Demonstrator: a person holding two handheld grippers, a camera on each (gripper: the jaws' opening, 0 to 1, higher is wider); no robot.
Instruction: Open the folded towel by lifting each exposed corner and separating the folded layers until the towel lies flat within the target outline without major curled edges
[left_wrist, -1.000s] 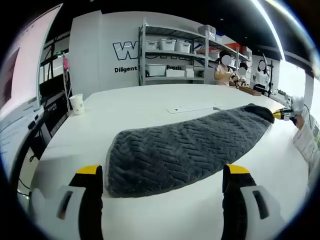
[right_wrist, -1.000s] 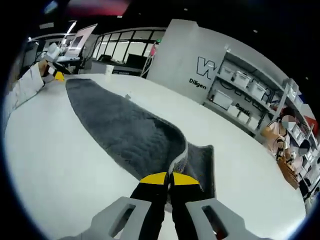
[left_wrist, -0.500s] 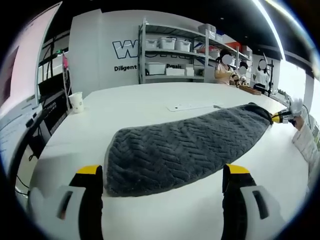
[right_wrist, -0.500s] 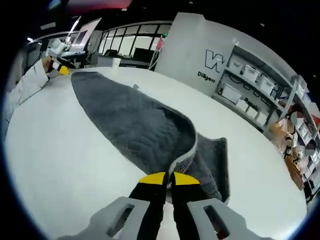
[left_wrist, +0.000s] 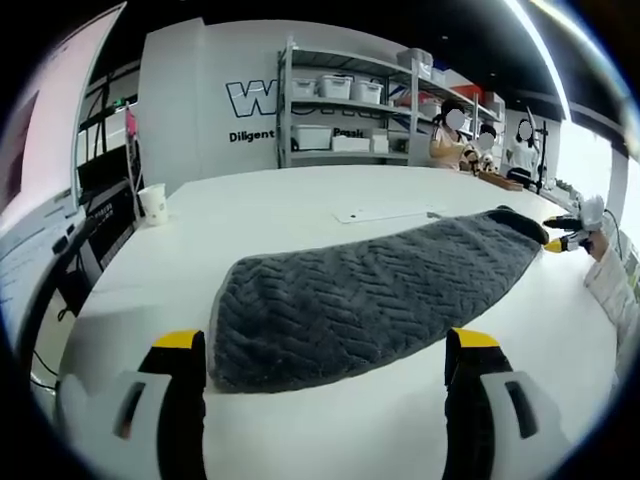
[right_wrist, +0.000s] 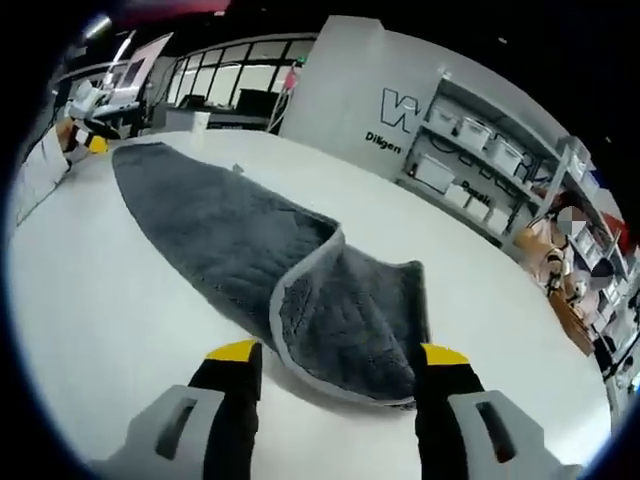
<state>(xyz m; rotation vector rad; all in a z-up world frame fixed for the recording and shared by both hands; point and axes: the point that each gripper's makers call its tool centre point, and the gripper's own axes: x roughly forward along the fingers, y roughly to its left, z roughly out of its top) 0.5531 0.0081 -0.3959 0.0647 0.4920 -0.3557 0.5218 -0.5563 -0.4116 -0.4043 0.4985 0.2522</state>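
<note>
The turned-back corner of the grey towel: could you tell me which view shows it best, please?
The right gripper view: the turned-back corner lies just beyond the open right gripper, its pale edge binding curling over. In the left gripper view, the towel stretches away across the white table, and that corner is a small dark hump at its far end.

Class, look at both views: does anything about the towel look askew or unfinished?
Yes. In the right gripper view, the grey towel's near corner lies folded back over itself, grey edging curling, just ahead of the open right claw. It isn't flat.
</note>
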